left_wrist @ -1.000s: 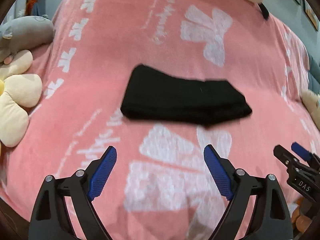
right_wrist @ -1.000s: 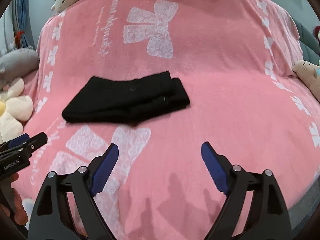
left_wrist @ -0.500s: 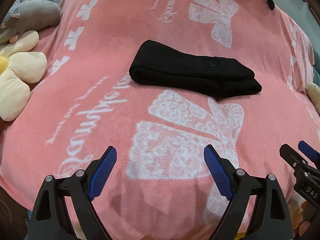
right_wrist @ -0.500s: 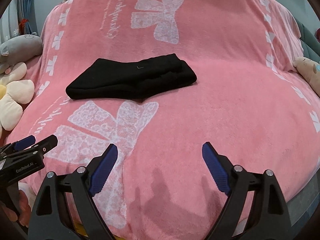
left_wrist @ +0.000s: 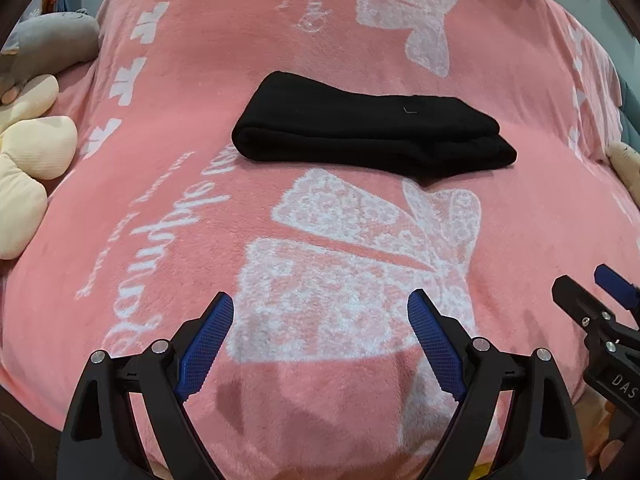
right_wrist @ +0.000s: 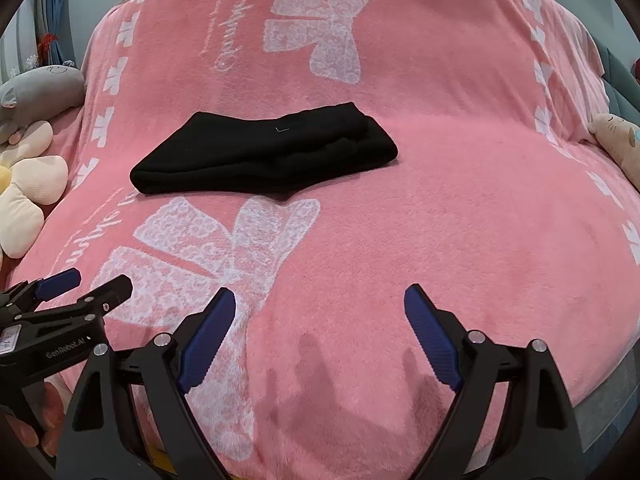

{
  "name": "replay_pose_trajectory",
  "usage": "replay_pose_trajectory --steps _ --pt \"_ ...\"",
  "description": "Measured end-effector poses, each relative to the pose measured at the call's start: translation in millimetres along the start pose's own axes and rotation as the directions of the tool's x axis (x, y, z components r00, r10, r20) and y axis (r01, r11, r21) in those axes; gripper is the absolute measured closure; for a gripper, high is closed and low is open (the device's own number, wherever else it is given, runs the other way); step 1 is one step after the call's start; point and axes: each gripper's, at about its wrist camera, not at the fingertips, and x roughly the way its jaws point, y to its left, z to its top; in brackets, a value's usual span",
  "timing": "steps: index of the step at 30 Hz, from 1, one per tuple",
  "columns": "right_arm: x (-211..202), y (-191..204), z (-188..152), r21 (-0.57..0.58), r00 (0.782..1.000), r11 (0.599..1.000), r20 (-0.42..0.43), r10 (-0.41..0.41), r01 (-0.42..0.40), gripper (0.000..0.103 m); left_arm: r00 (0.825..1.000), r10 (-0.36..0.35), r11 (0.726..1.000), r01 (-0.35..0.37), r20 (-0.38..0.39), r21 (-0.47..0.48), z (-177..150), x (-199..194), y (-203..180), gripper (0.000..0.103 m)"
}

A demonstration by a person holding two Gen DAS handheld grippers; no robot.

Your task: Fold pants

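The left gripper [left_wrist: 320,344] stands released, its blue pads wide apart over the pink blanket [left_wrist: 168,184] and holding nothing. The right gripper [right_wrist: 320,340] is likewise spread wide and empty, low over the near edge of the bed. Each shows in the other's view: the right gripper sits at about 4 o'clock in the left wrist view, and the left gripper at about 8 o'clock in the right wrist view, so the two hang side by side, near each other.

From the left gripper, the pants [left_wrist: 372,132] lie at about 12 o'clock, well apart from the fingertips, past a large white bow printed on the blanket. From the right gripper the pants [right_wrist: 264,152] lie at about 11 o'clock, also well apart. They are black and already gathered into a compact, layered bundle, with its long axis running across both views, roughly 9 to 3 o'clock, the right end dipping a little toward the near side in the left view. Neither gripper touches them.

By my reading the fold looks finished or nearly so. If another fold is wanted, the left gripper faces the bundle more squarely, while the right would have to swing toward 11 o'clock to take the thicker right end.

Stuffed toys [left_wrist: 28,160] lie beside the blanket at 9 o'clock.
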Motion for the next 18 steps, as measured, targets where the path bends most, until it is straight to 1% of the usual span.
replay_pose_trajectory --steps 2,6,12,18 --pt "0.8 0.4 -0.1 -0.002 1.000 1.000 -0.003 0.002 -0.002 0.019 1.000 0.003 1.000 -0.003 0.002 0.003 0.2 0.0 -1.0 0.017" --pt "2.5 -0.1 1.2 -0.006 1.000 1.000 -0.009 0.008 -0.008 0.019 1.000 -0.028 0.999 0.028 -0.013 -0.021 1.2 2.4 1.4 0.017" --pt "8.5 2.9 4.4 -0.015 0.999 0.999 -0.013 0.030 -0.030 0.019 1.000 0.004 1.000 -0.005 -0.028 -0.026 1.5 7.0 3.7 0.017" --pt "19.1 15.6 17.3 -0.055 0.999 0.997 0.006 0.052 -0.051 0.019 0.999 0.037 0.998 -0.038 -0.035 -0.040 9.0 17.2 8.8 0.017"
